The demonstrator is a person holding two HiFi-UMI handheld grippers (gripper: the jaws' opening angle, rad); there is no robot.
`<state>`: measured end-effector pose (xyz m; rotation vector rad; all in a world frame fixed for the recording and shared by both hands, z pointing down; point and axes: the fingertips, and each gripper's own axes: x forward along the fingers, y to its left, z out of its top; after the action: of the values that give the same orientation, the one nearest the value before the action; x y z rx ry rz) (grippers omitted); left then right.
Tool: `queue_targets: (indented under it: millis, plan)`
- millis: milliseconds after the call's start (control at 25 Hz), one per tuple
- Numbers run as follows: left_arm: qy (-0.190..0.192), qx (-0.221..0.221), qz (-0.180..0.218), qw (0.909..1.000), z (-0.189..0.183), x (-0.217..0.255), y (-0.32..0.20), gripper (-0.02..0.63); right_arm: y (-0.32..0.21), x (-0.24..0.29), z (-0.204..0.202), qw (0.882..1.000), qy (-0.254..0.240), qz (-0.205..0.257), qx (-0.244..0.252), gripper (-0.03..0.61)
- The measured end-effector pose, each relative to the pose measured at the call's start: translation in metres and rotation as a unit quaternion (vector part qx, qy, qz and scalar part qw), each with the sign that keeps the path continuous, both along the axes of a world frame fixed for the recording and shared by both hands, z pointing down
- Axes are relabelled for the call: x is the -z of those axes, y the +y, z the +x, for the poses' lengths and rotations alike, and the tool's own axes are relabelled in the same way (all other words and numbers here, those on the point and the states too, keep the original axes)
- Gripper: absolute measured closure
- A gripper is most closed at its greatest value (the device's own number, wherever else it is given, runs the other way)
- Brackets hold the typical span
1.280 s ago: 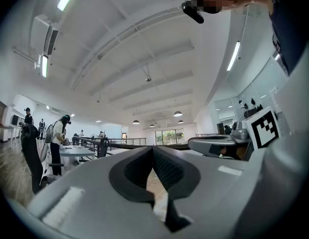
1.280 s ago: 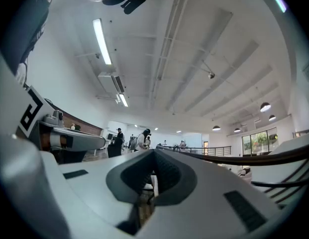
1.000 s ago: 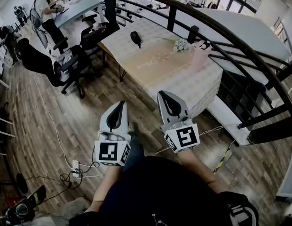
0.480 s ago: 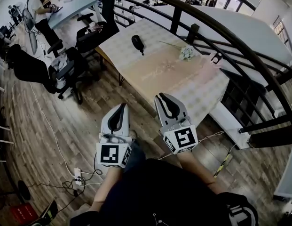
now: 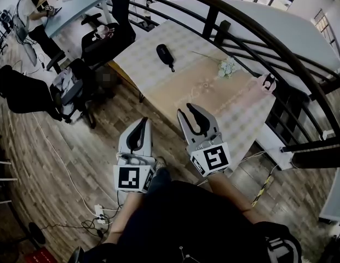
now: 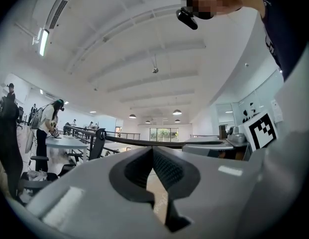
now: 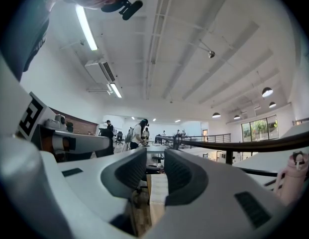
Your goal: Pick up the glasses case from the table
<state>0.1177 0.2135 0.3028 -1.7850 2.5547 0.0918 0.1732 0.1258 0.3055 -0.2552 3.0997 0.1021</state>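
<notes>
The glasses case is a black oblong lying on the far left part of the table, seen in the head view. Both grippers are held level in front of the person, short of the case. The left gripper hangs over the wooden floor beside the table's near corner, with its jaws meeting at the tips and nothing in them. The right gripper reaches over the table's near edge. Its jaws are opening, with a narrow gap and nothing between them.
A small bunch of flowers and a pink bottle stand at the table's far right. A dark curved railing runs behind the table. Office chairs stand to its left, and a power strip with cables lies on the floor.
The table and case have drawn nearer as both grippers moved forward toward the table. The right gripper's jaws were closed and have parted slightly.
</notes>
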Motion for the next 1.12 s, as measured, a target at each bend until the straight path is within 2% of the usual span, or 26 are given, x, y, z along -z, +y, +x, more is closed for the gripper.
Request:
queue_targets:
  millis: [240, 400, 600, 840, 960, 1120]
  plan:
    - [0.002, -0.015, 0.009, 0.9999, -0.053, -0.002, -0.012, 0.603, -0.005, 0.001, -0.051, 1.000, 0.001, 0.010, -0.009, 0.494]
    - [0.003, -0.024, 0.007, 0.9997, -0.074, -0.006, -0.018, 0.603, -0.011, 0.000, -0.071, 1.000, 0.002, 0.012, -0.019, 0.491]
    - [0.002, -0.042, 0.029, 0.9987, -0.084, -0.002, -0.017, 0.603, -0.008, -0.003, -0.084, 1.000, 0.003, 0.015, -0.027, 0.474]
    - [0.028, -0.049, 0.004, 0.9984, -0.089, -0.014, -0.012, 0.603, 0.001, -0.008, -0.091, 0.999, 0.010, 0.013, -0.030, 0.466]
    - [0.021, -0.050, 0.014, 0.9984, -0.090, -0.012, -0.010, 0.603, 0.002, -0.010, -0.090, 0.999, 0.014, 0.008, -0.033, 0.466]
    - [0.035, -0.050, 0.020, 0.9979, -0.092, -0.014, -0.009, 0.603, 0.002, -0.009, -0.092, 0.999, 0.018, 0.010, -0.032, 0.466]
